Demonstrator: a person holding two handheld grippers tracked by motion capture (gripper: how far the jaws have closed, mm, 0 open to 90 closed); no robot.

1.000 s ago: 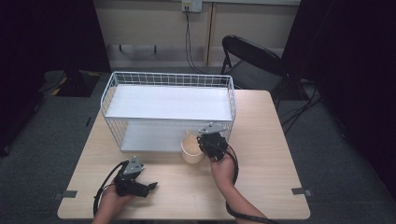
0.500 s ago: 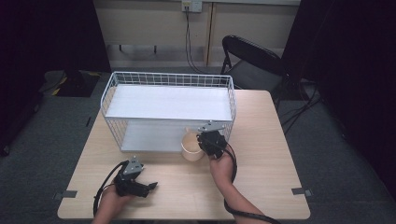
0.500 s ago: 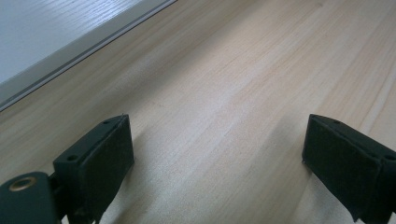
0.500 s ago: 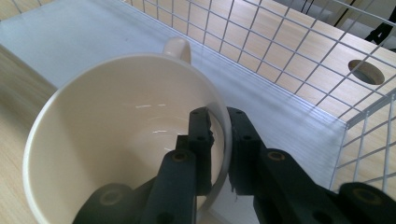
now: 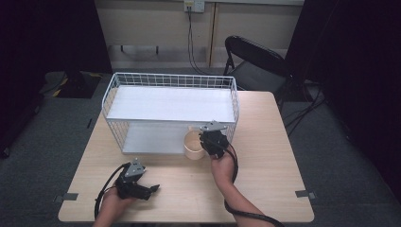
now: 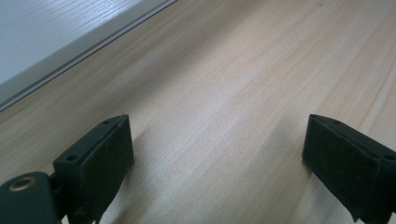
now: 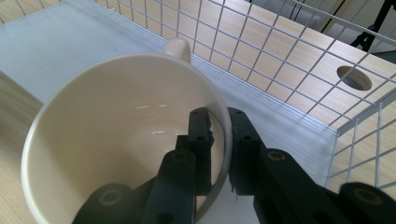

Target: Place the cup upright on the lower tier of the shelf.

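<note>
A cream mug [image 5: 193, 145] stands at the open front of a white wire shelf rack [image 5: 171, 105], at its right end. My right gripper [image 5: 208, 144] is shut on the mug's rim [image 7: 223, 140], one jaw inside the cup and one outside. The mug's handle [image 7: 178, 48] points away toward the rack's wire wall. My left gripper [image 5: 152, 189] rests low on the wooden table [image 5: 265, 142] near the front left, its jaws wide apart. In the left gripper view the left gripper [image 6: 217, 154] is open over bare wood with nothing between the fingers.
The rack has a white upper shelf [image 5: 170, 104] and a white lower board [image 5: 151, 138]. A round hole [image 7: 351, 77] in the table top lies beyond the wire wall. A black folding chair [image 5: 257, 61] stands behind the table.
</note>
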